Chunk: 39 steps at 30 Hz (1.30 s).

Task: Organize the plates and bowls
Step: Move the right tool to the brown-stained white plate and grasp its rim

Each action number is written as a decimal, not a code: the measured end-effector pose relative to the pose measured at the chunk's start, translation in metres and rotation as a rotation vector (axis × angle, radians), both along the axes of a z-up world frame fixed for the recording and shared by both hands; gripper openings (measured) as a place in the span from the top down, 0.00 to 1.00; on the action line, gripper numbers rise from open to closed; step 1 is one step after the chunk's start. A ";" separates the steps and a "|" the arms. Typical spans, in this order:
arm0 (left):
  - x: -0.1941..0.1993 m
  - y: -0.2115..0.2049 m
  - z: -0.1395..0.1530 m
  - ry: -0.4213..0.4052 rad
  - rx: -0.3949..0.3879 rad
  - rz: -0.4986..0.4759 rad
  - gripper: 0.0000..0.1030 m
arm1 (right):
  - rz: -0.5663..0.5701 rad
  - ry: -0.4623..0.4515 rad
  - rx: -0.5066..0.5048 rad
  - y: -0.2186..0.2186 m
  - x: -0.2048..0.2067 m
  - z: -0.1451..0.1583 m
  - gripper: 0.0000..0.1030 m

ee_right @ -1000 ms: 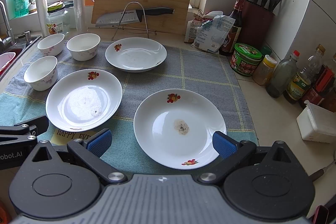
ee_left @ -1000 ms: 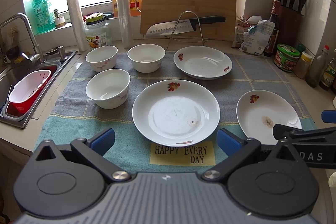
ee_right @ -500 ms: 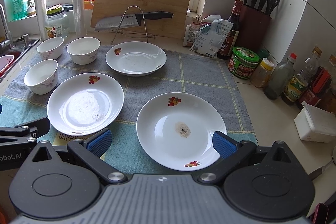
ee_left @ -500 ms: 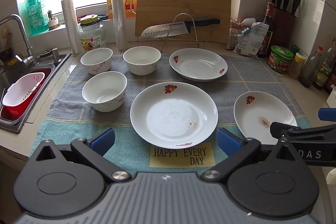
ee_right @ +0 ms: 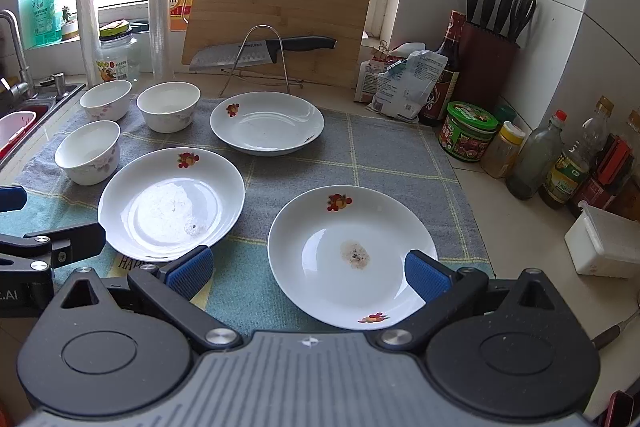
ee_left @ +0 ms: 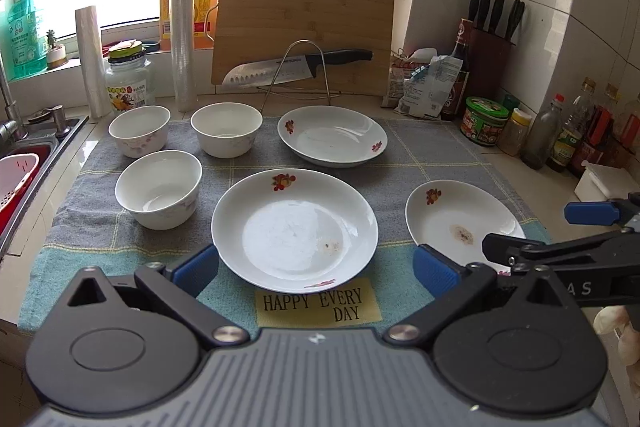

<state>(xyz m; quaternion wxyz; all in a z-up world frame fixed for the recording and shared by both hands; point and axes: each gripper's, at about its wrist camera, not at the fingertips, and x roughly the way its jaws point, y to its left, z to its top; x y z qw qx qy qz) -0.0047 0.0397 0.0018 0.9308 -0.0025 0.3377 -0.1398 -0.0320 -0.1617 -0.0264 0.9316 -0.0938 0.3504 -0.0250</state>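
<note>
Three white plates with red flower marks lie on a grey-and-teal cloth (ee_left: 424,147): a middle plate (ee_left: 294,227), a right plate (ee_right: 352,255) with a brown stain, and a far plate (ee_left: 332,135). Three white bowls stand at the left: near bowl (ee_left: 158,189), back-left bowl (ee_left: 139,131), back-middle bowl (ee_left: 226,129). My left gripper (ee_left: 314,269) is open, hovering at the near edge of the middle plate. Over the near edge of the right plate, my right gripper (ee_right: 306,273) is open too. Neither holds anything.
A bamboo cutting board (ee_left: 304,27) and a knife on a wire rack (ee_left: 296,67) stand behind the cloth. A sink (ee_left: 24,167) with a red basket is at the left. Jars, sauce bottles (ee_right: 536,163), a knife block (ee_right: 492,55) and a white box (ee_right: 604,243) line the right wall.
Both grippers have risen and drawn back slightly, so the plates sit lower and farther in view. No dish has moved. Both jaws stay open.
</note>
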 end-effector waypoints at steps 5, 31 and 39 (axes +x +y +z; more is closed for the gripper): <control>-0.002 0.001 -0.009 -0.002 0.011 -0.059 0.01 | -0.019 -0.002 -0.009 -0.006 -0.008 -0.010 0.00; 0.014 -0.095 -0.068 0.010 0.034 -0.335 0.01 | -0.057 0.024 0.088 -0.096 0.014 -0.037 0.00; 0.027 -0.123 -0.088 0.044 0.081 -0.366 0.01 | -0.049 0.064 0.117 -0.125 0.035 -0.048 0.00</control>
